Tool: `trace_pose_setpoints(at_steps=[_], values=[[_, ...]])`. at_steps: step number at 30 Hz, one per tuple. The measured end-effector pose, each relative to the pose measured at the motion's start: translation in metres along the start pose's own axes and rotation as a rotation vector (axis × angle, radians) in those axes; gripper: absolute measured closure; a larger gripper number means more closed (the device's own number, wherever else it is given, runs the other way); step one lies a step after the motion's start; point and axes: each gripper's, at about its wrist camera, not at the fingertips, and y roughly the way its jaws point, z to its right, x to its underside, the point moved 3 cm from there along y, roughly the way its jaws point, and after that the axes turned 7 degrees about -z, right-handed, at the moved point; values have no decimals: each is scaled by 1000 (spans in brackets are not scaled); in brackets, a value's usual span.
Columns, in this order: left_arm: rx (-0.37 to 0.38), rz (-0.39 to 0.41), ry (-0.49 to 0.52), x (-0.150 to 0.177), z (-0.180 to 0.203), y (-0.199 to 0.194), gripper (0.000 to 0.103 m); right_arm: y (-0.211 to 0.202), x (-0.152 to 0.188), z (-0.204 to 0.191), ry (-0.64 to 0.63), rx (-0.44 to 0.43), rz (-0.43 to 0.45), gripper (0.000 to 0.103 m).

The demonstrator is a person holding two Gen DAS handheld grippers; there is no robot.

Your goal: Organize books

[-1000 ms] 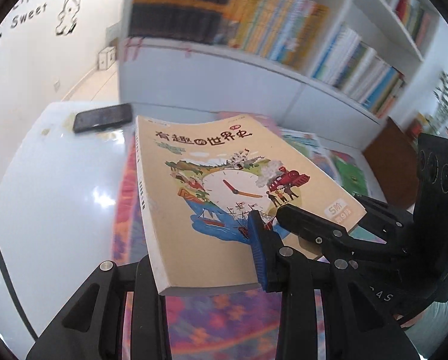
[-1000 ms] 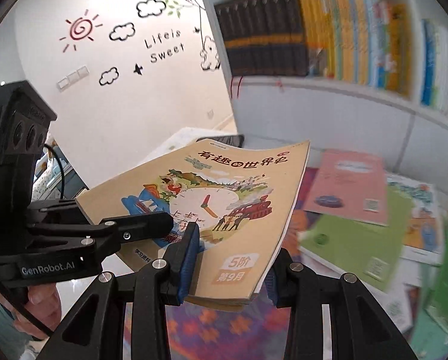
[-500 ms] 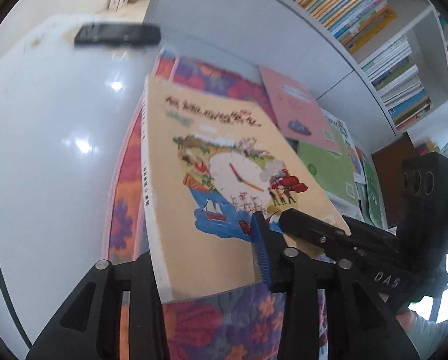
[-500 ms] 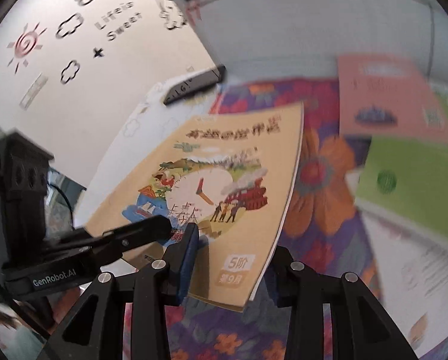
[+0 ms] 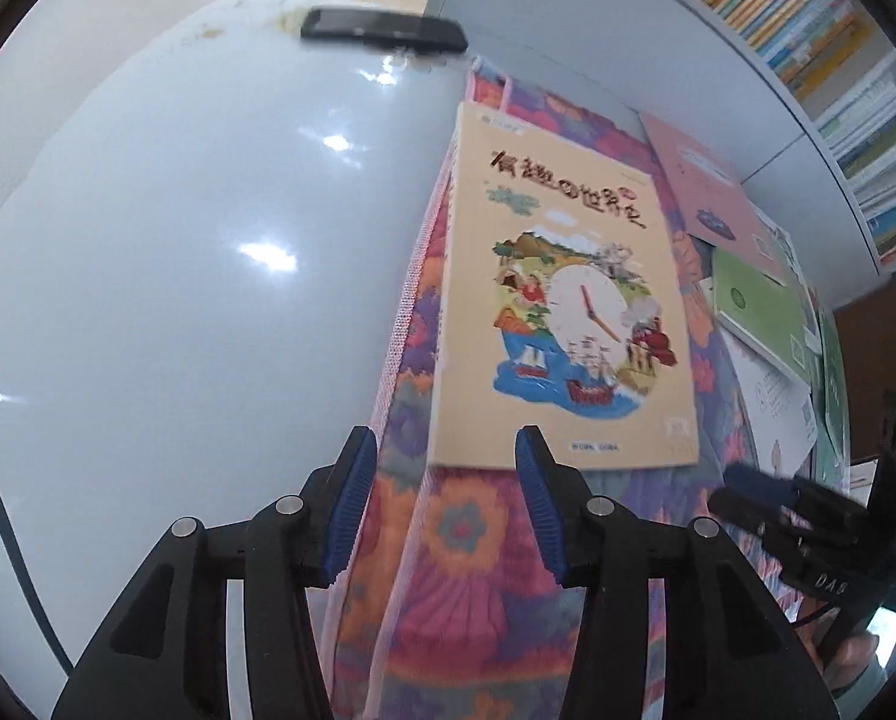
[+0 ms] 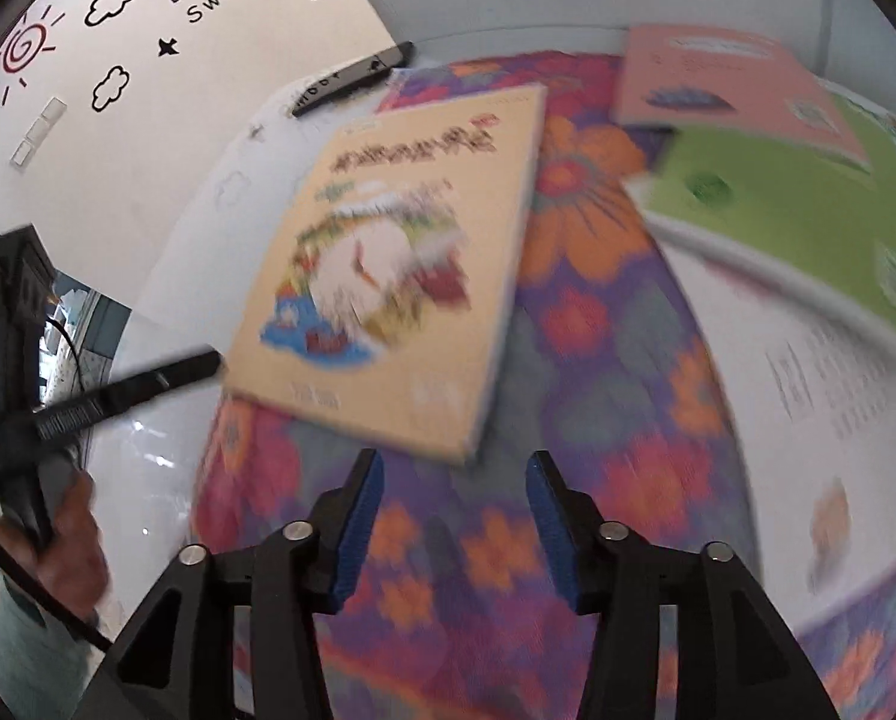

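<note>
Tan clock-cover book (image 5: 562, 300): flat on floral cloth (image 5: 478, 570) | left gripper (image 5: 441, 504): jaws just opening, empty | right gripper (image 6: 454, 516): jaws just opening, empty

glossy white table (image 5: 165, 276) bearing a floral cloth (image 5: 472, 570) and black phone (image 5: 381, 30).

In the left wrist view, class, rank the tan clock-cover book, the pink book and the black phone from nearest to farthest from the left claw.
1. Tan clock-cover book: just ahead of the left claw, on the flowered cloth.
2. Pink book: farther, to the right.
3. Black phone: farthest, at the table's far edge.
</note>
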Motion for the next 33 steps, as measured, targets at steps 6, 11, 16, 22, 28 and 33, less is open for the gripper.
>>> trace_pose_setpoints(at_steps=[6,11,16,22,28,33], values=[[64,6,174,-1,77,-10,56,-27,59,48,166,-50,9,52],[213,-28,270,-4,168,-2,53,-68,80,98,272,-65,82,52],[297,-72,361,-2,274,15,50,-124,82,166,340,-16,176,52],[336,-96,378,-9,376,51,49,-193,97,284,497,63,270,51],[289,-121,347,-29,446,104,50,-231,97,391,610,152,320,51],[174,-159,315,-34,465,142,55,-224,77,435,611,136,299,59]])
